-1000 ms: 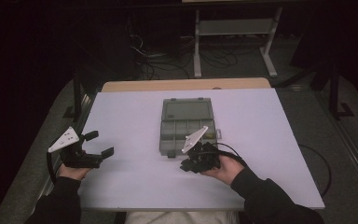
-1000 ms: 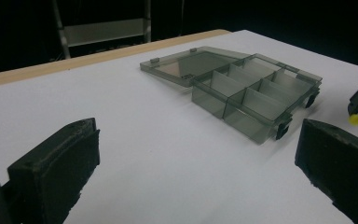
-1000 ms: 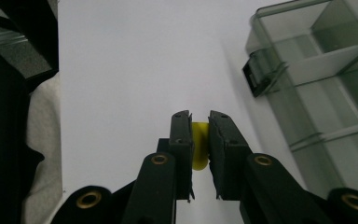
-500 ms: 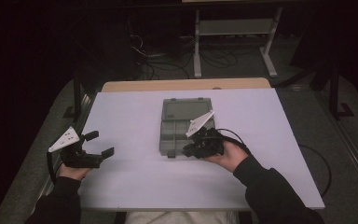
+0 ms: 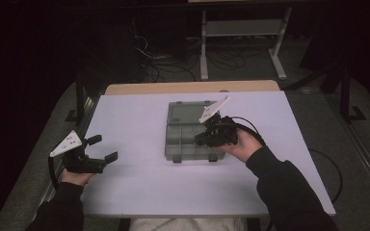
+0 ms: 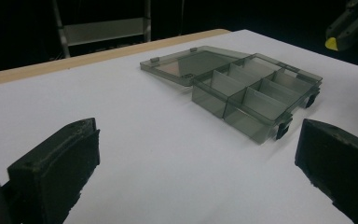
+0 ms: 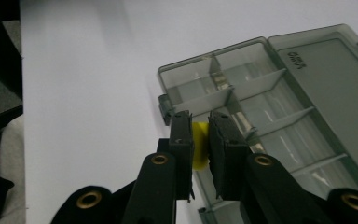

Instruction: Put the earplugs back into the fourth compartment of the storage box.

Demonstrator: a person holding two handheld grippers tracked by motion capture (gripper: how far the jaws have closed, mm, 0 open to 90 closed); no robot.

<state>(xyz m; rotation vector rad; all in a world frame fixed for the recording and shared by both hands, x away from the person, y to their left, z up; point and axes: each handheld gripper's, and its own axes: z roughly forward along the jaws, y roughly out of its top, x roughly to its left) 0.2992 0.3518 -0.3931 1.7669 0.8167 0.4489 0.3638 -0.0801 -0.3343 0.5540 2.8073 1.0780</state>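
Landmark: the grey compartment box [image 5: 191, 131] lies open at the middle of the white bench [image 5: 139, 192], lid flat on the far side.
Right tool [image 5: 203, 140]: clamped on a small yellow piece [image 7: 199, 150], which sits between its two black jaws.
Right tool, place: above the box's right half, over the compartments; a second ago it was at the box's near right corner, low by the bench.
Yellow piece, place: held over the box's near compartments; from the left gripper view it shows as a yellow tip [image 6: 332, 43] beyond the box's far right side.
Left tool [image 5: 103, 148]: jaws wide apart, nothing between them.
Left tool, place: well to the left of the box, near the bench's left edge, same spot as a second ago.
Box: unmoved since the earlier frames; its compartments look bare.
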